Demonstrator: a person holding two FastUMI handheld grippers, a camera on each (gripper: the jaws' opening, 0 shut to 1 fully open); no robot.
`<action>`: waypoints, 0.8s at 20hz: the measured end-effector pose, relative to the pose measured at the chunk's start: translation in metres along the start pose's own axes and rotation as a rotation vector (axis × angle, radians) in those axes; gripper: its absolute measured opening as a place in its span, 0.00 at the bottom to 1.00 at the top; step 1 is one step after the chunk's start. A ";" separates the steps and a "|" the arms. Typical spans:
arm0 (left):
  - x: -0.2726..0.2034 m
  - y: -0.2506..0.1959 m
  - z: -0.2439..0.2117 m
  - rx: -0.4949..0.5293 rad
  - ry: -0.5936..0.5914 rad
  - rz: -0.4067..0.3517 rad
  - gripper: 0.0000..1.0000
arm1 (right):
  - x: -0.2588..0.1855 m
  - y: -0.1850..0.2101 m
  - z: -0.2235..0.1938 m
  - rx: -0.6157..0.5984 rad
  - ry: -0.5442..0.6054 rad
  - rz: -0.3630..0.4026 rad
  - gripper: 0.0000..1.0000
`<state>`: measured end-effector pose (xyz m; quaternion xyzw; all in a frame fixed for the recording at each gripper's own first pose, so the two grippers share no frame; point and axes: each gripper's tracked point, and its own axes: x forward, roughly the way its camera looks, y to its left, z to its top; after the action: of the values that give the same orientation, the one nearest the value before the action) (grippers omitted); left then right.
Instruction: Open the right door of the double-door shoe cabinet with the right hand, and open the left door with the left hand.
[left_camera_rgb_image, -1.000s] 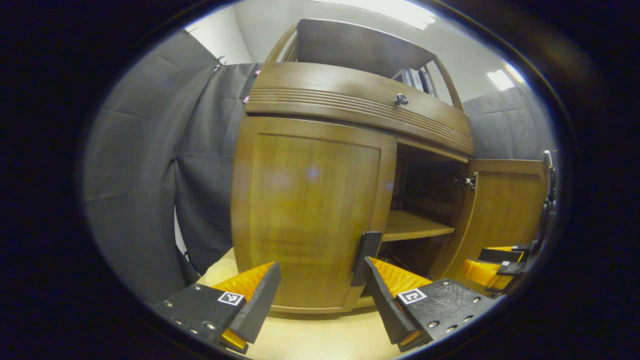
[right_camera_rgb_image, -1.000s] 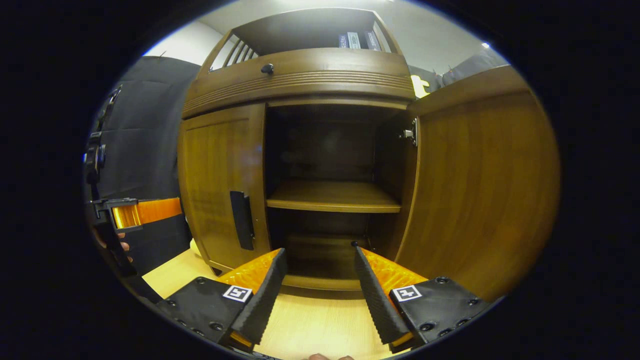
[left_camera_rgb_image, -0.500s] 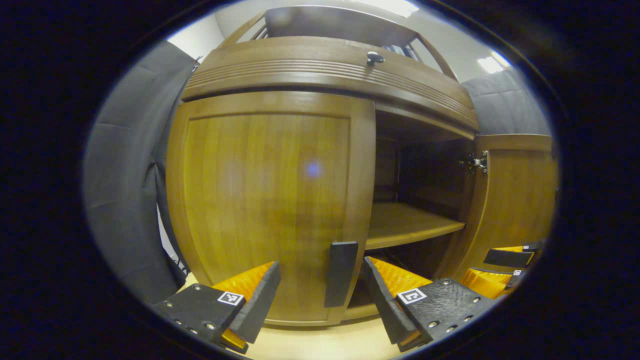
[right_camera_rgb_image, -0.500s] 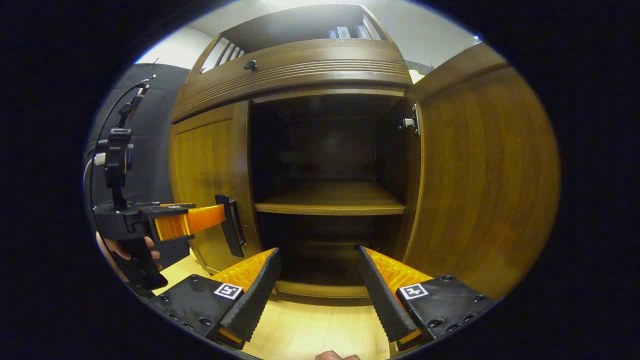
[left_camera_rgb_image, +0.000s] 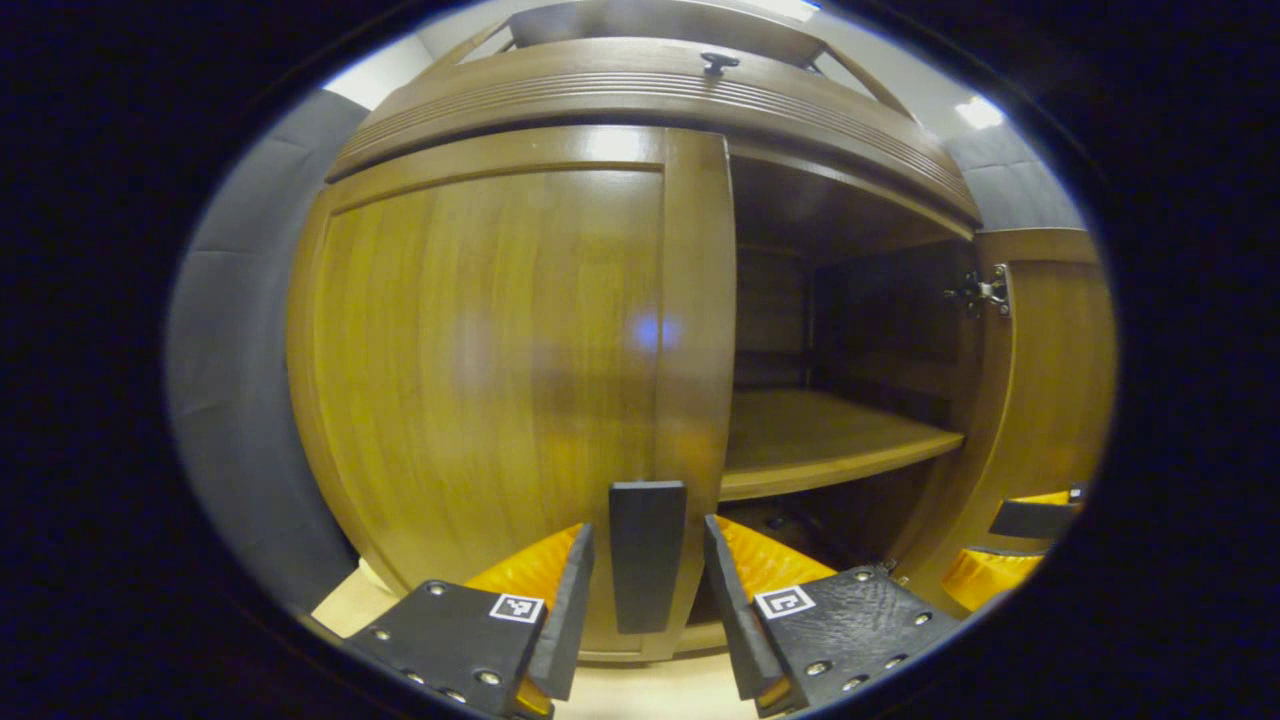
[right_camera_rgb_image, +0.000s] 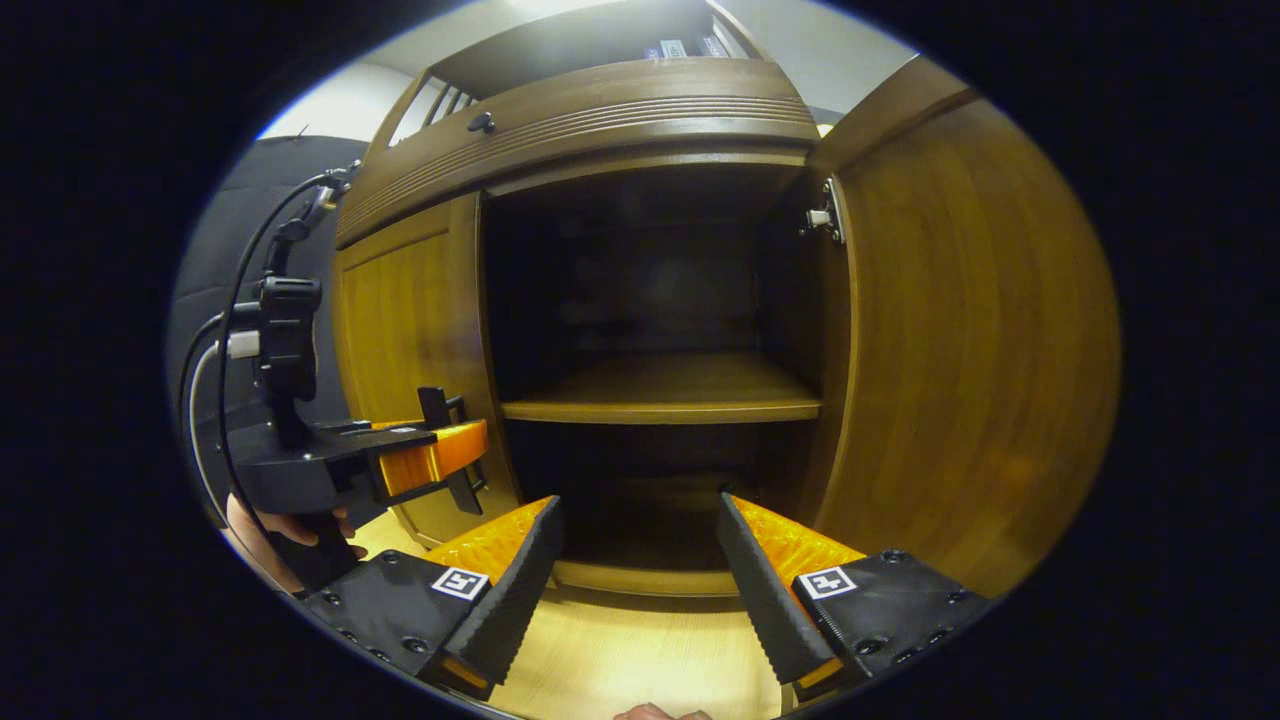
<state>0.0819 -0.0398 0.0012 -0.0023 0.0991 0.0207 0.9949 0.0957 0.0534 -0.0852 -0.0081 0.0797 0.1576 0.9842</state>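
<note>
Left gripper (left_camera_rgb_image: 640, 600) now straddling the left door (left_camera_rgb_image: 480, 360) handle (left_camera_rgb_image: 647, 555); right door (right_camera_rgb_image: 960, 340) already swung open.

Since 1.0 s ago the left gripper has closed in on the cabinet and narrowed its gap: handle sits between its fingers, small gaps each side, not clamped. Right gripper view adds the side look: left gripper (right_camera_rgb_image: 440, 455) at the handle (right_camera_rgb_image: 445, 445), hand (right_camera_rgb_image: 270, 520) underneath. Right gripper (right_camera_rgb_image: 635, 570) stays wide open, holding nothing, aimed at the shelf (right_camera_rgb_image: 660, 395), open door to its right.
</note>
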 end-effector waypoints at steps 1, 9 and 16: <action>0.005 0.001 0.003 -0.022 -0.015 0.020 0.64 | 0.001 0.000 -0.001 -0.010 0.004 0.004 0.97; 0.009 -0.013 -0.003 -0.037 0.003 -0.002 0.32 | 0.005 -0.002 -0.005 -0.018 0.009 0.006 0.94; 0.009 -0.015 -0.007 -0.016 0.049 -0.001 0.14 | 0.002 -0.006 -0.012 -0.024 0.035 -0.016 0.94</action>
<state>0.0902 -0.0543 -0.0072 -0.0110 0.1233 0.0210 0.9921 0.0972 0.0479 -0.0975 -0.0232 0.0951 0.1506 0.9837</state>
